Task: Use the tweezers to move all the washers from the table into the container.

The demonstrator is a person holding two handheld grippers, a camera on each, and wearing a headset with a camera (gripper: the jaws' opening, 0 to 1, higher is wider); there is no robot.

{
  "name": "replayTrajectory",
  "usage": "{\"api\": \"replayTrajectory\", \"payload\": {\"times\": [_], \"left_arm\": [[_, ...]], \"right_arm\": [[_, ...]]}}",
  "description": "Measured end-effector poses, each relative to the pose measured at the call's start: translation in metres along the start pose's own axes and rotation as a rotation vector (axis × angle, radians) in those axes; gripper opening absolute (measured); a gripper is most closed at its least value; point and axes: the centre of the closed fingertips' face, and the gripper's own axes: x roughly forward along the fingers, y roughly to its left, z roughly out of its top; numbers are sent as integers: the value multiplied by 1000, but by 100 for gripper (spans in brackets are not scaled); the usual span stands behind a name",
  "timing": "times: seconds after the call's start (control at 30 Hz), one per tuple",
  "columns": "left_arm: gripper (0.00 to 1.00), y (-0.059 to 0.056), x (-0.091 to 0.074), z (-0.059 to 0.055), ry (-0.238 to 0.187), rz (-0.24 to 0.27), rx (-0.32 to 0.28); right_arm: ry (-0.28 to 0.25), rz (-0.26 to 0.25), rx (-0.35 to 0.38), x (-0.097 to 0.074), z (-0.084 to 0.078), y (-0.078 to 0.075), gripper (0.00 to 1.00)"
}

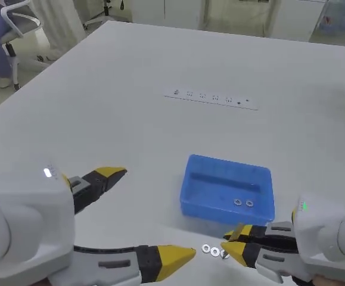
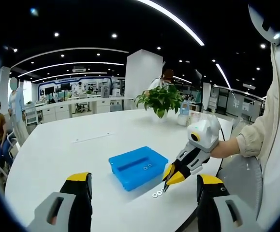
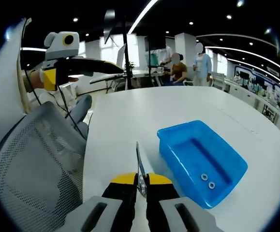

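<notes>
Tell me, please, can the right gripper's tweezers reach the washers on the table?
Probably yes: the right gripper holds the tweezers close beside the washers on the table, with nothing between them, and the left gripper stands clear, open.

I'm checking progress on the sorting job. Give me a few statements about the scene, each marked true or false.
1. Two washers lie in the container. True.
2. The left claw holds the tweezers. False: it is open and empty; the right claw is shut on them.
3. More washers lie on the table near the container. True.
4. The container is red. False: it is blue.
</notes>
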Motion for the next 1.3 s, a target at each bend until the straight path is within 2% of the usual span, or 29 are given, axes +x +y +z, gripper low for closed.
{"api": "replayTrajectory", "payload": {"times": [0.2, 0.3, 0.37, 0.9, 1.1, 1.3], "left_arm": [[91, -1, 0, 0, 0, -3, 1], [91, -1, 0, 0, -1, -2, 0], [91, 0, 0, 1, -3, 0, 0], [91, 2, -3, -1, -5, 0, 1], [91, 3, -3, 1, -14, 2, -3], [91, 1, -3, 2, -16, 2, 1]], "right_arm": [[-4, -31, 3, -1, -1, -3, 2], [-23, -25, 42, -2, 0, -2, 2], [-44, -11, 76, -2, 4, -1, 2], [-125, -37, 89, -27, 37, -10, 2], [-172, -54, 83, -38, 56, -20, 2], [-205, -93, 92, -41, 71, -41, 2]]}}
